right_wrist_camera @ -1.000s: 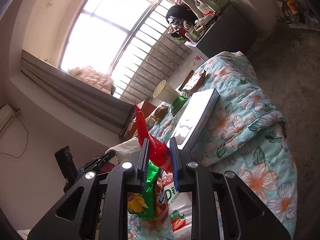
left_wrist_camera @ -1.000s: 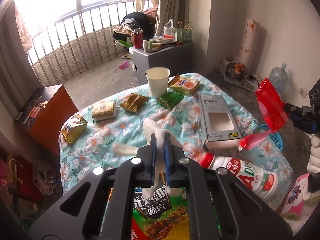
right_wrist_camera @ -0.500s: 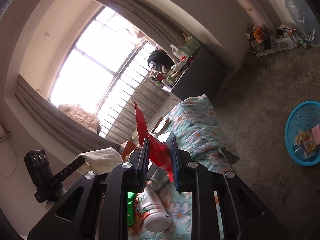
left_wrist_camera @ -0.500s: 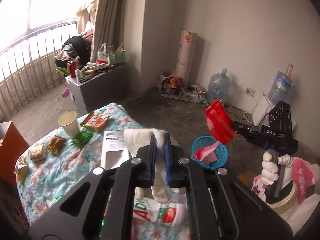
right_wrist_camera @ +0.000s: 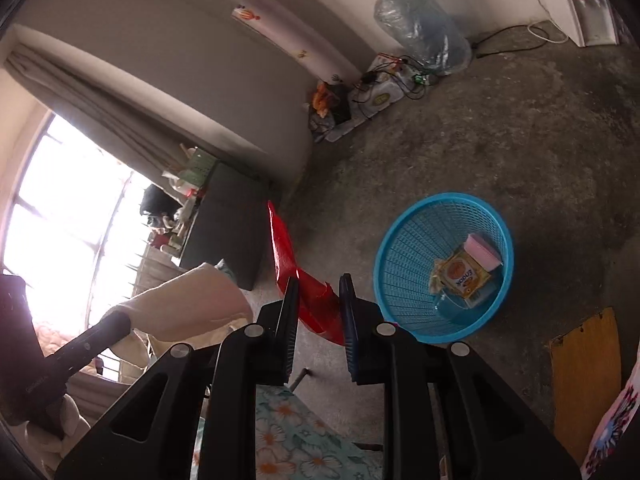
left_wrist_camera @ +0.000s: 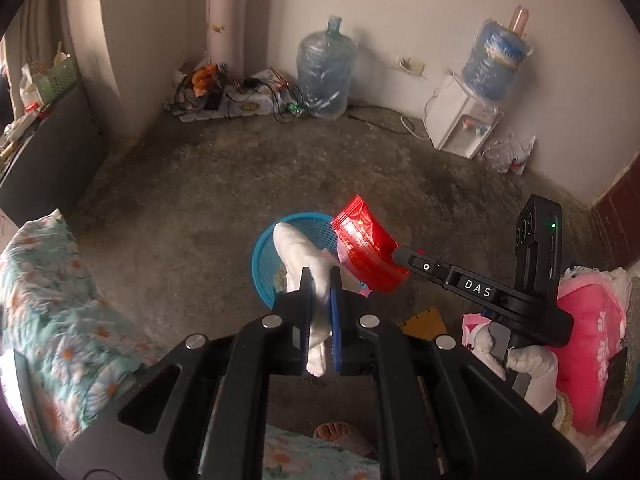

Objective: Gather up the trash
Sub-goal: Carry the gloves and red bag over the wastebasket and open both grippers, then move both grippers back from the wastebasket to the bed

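My left gripper (left_wrist_camera: 320, 280) is shut on a crumpled white tissue (left_wrist_camera: 298, 256) and holds it above the blue plastic basket (left_wrist_camera: 260, 264) on the floor. My right gripper (right_wrist_camera: 319, 292) is shut on a red plastic wrapper (right_wrist_camera: 286, 256), left of the blue basket (right_wrist_camera: 404, 240). The right gripper (left_wrist_camera: 400, 254) with the red wrapper (left_wrist_camera: 364, 248) also shows in the left wrist view, by the basket's right rim. The left gripper's tissue (right_wrist_camera: 184, 308) shows at the left of the right wrist view. In the basket lie a yellow snack packet (right_wrist_camera: 464, 274) and a pink piece (right_wrist_camera: 482, 250).
The floral tablecloth (left_wrist_camera: 48, 292) lies at the left. Water jugs (left_wrist_camera: 326, 68), a white dispenser (left_wrist_camera: 464, 128) and a cable clutter (left_wrist_camera: 232, 92) stand along the far wall. A pink cushion (left_wrist_camera: 588, 320) is at the right, a yellow board (right_wrist_camera: 584, 376) on the concrete floor.
Both grippers have swung away from the table toward the floor. The tissue and the red wrapper now hang over or beside the blue basket, still gripped.
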`<control>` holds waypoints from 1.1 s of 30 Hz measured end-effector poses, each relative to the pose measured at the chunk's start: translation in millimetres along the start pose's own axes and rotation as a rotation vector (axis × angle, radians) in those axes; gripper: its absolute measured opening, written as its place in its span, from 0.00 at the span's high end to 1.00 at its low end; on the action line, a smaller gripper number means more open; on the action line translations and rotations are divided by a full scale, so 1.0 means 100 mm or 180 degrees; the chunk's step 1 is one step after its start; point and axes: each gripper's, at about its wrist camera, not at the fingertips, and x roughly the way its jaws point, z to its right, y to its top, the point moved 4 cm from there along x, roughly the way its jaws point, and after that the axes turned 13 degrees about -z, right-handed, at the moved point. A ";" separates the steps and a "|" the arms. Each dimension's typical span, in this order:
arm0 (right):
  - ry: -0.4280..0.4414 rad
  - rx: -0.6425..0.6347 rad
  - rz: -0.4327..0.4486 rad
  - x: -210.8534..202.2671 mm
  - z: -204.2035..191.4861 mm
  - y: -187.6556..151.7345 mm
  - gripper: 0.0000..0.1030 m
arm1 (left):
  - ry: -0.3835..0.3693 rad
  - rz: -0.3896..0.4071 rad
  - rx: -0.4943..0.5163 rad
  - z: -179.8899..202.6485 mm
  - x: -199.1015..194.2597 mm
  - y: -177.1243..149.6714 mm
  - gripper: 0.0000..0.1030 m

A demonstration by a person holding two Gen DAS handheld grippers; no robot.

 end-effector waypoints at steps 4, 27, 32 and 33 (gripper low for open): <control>-0.0128 0.0284 -0.0087 0.39 0.42 0.26 0.79 | -0.0008 -0.0214 -0.0014 0.10 0.74 0.34 0.92; -0.0008 0.0410 0.0213 0.17 0.13 -0.11 0.44 | 0.0184 0.0654 -0.0538 -0.39 -0.66 -0.62 0.35; 0.0237 -0.0199 0.0199 -0.17 -0.62 -0.54 0.34 | 0.0319 0.1051 -0.0809 -0.64 -1.55 -1.59 0.34; 0.0283 -0.0370 0.0138 -0.21 -0.77 -0.63 0.34 | 0.0430 0.1123 -0.0901 -0.73 -1.73 -1.84 0.33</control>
